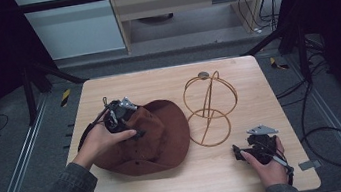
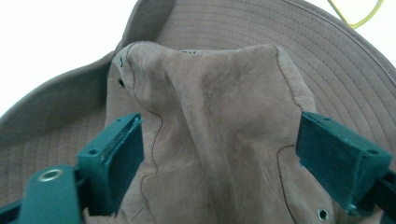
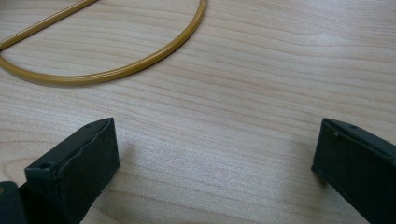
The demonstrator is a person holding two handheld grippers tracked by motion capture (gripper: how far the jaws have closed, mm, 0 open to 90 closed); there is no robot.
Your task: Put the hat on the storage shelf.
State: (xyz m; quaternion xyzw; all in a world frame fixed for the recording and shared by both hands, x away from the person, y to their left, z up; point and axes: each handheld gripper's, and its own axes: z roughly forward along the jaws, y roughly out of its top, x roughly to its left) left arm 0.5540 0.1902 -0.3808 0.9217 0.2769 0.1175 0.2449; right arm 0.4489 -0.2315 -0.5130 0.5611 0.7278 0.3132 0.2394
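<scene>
- Largest first: wooden table (image 1: 249, 165), pale top, square-cornered, carrying all items below.
- Brown hat (image 1: 164, 135), wide-brimmed, suede-like, lying on the table's left half, crown up and dented along the middle. Judged light, soft and floppy; likely to sag and fold if lifted by the brim alone. Matte nap, so unlikely to slip. Best hold judged to be the crown ridge, pinched across its crease, or the brim edge with a second support.
- Wire hat stand (image 1: 209, 108), golden, two hoops on a ring base, upright just right of the hat, near the brim but apart from it. Judged light and easy to tip.
- Left gripper (image 2: 219, 144), held over the hat's crown, jaws spread wide to either side of the crown ridge, not yet pinching; contact of the pads with the suede not certain.
- Left hand (image 1: 101, 141), wrapped round the gripper body, forearm entering from the lower left, angled toward the hat's middle.
- Right gripper (image 3: 215, 158), low over bare wood at the table's near right, jaws spread, nothing between them, stand's base ring ahead.
- Right hand (image 1: 269, 165), resting near the table's front edge, well apart from the hat.
</scene>
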